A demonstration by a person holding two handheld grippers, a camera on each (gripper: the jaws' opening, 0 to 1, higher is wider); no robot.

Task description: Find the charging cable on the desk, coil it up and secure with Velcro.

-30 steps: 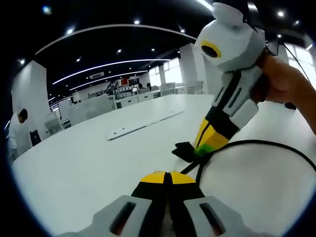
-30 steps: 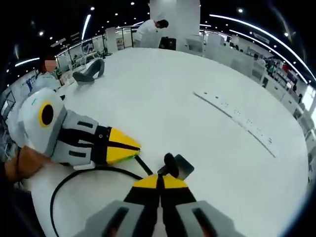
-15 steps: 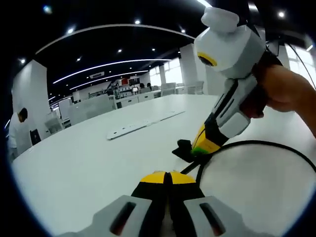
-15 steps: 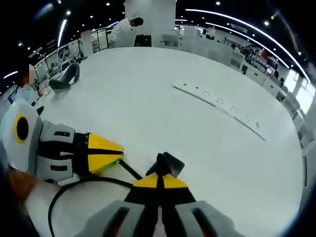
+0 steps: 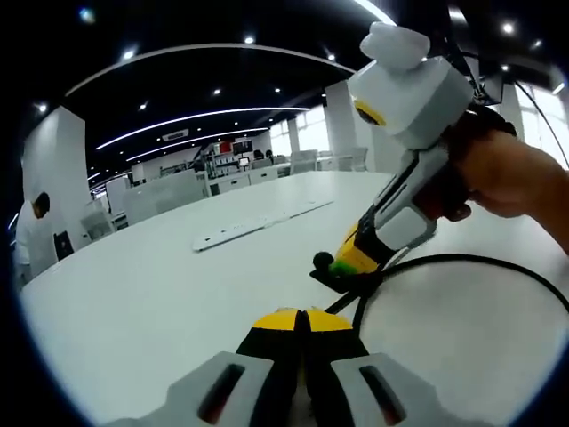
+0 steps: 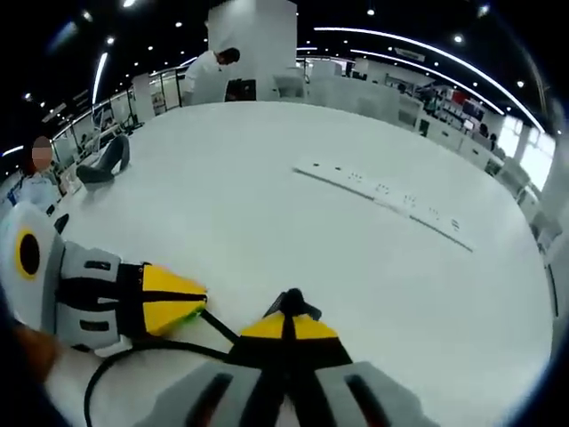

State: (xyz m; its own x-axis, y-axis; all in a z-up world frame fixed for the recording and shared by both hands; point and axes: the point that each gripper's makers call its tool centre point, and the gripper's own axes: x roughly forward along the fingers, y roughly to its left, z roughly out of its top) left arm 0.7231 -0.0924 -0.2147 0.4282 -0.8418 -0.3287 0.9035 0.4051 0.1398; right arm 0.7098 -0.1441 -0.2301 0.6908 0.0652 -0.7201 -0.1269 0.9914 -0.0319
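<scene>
My left tool (image 6: 182, 300) and right tool (image 5: 348, 261) both pinch the black charging cable (image 5: 462, 260) low on the white tabletop (image 6: 267, 205), its loop trailing beside them, with open surface reaching to the power strip (image 6: 382, 200) beyond.

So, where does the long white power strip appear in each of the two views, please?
Left gripper view: the power strip lies left of centre on the white desk, beyond the yellow jaw tips.
Right gripper view: the power strip lies right of centre, running down toward the right.
Shared landmark: the black cable, curving over the desk near both grippers.
</scene>
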